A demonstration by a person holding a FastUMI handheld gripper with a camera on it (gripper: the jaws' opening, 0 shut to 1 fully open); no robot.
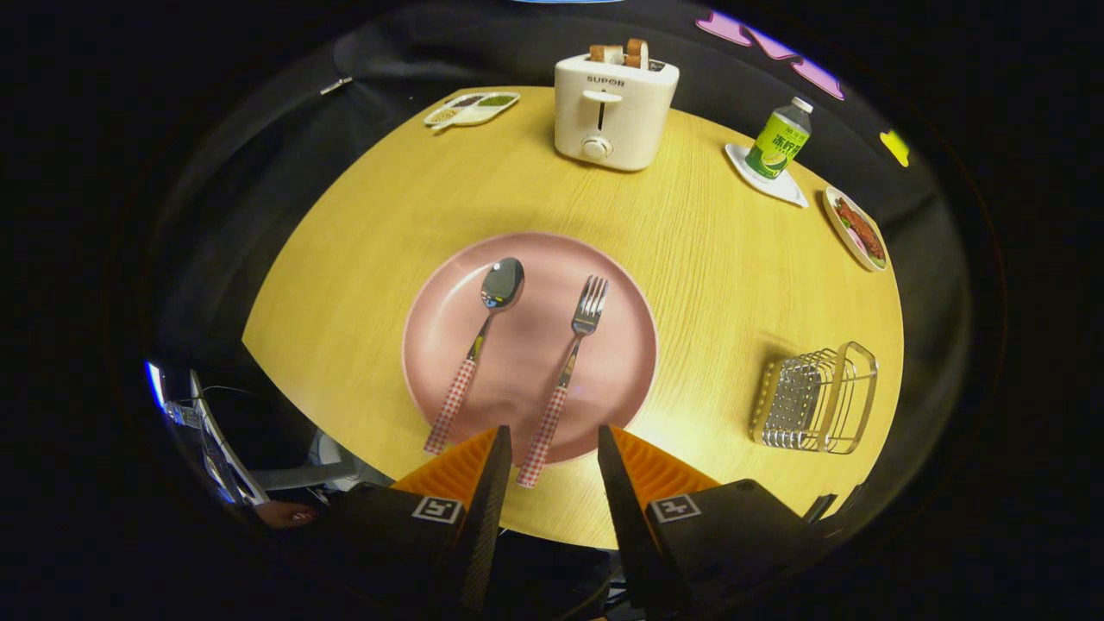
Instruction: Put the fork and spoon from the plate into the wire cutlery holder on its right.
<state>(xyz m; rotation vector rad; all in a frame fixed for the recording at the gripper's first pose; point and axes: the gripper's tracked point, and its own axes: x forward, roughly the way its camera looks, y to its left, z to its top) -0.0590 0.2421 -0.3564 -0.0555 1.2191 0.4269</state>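
Observation:
A pink plate point(621, 345) lies on the round wooden table just ahead of my fingers. On it rest a spoon point(483, 345) to the left and a fork point(571, 362) to the right, both with red-and-white checked handles pointing toward me. The fork's handle end reaches over the plate's near rim into the gap between my fingers. My gripper point(552, 440) hovers above the table's near edge, open, with nothing pressed between the fingers. The wire cutlery holder point(815, 398) stands on the table to the right of the plate.
Beyond the plate stands a white toaster point(614, 110) with bread in its slots. A divided dish point(471, 109) lies at the far left. A green bottle point(778, 138) stands on a white saucer, and a small plate of food point(856, 228) sits at the far right.

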